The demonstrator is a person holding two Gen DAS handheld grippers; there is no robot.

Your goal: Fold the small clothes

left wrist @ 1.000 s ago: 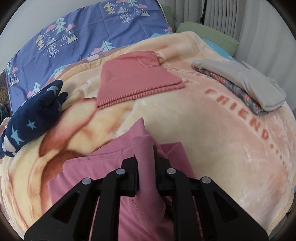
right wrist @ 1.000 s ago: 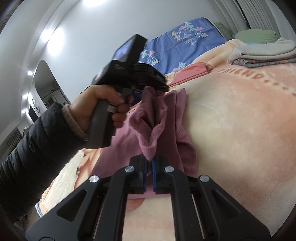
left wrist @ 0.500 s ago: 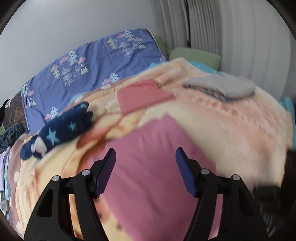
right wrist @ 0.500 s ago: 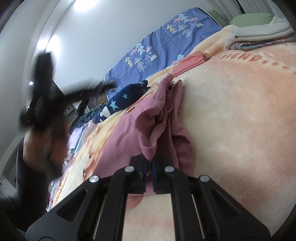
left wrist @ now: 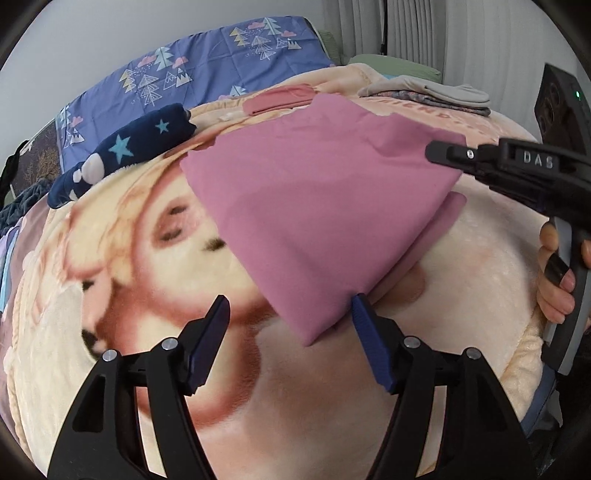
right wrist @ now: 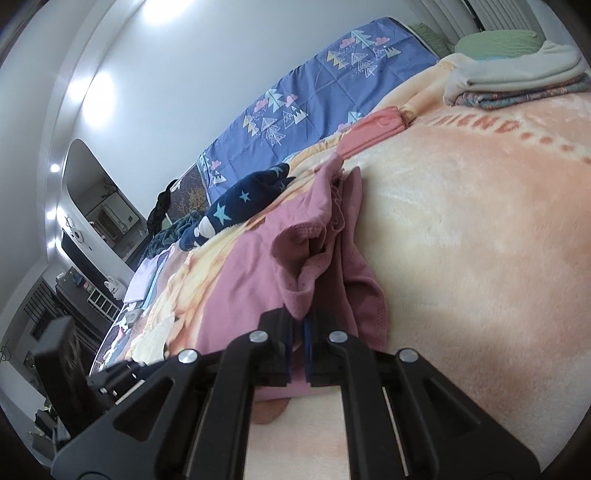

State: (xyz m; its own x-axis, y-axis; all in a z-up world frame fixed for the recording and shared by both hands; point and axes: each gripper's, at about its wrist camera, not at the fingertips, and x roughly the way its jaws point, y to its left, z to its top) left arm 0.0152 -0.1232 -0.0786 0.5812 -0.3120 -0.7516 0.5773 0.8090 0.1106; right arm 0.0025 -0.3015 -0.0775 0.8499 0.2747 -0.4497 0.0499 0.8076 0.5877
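left tongs: spread wide, empty | right tongs: pinching bunched edge of smooth pink garment | fleecy blanket

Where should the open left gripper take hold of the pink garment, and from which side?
Grip the near corner of the pink garment, coming low from the front. That corner points at the left gripper and lies free on the blanket; the right gripper already pinches the opposite edge.

Spread across the frame, a peach plush blanket printed with a face; upper left, a purple tree-patterned quilt; upper right, a green pillow beside pale curtains.
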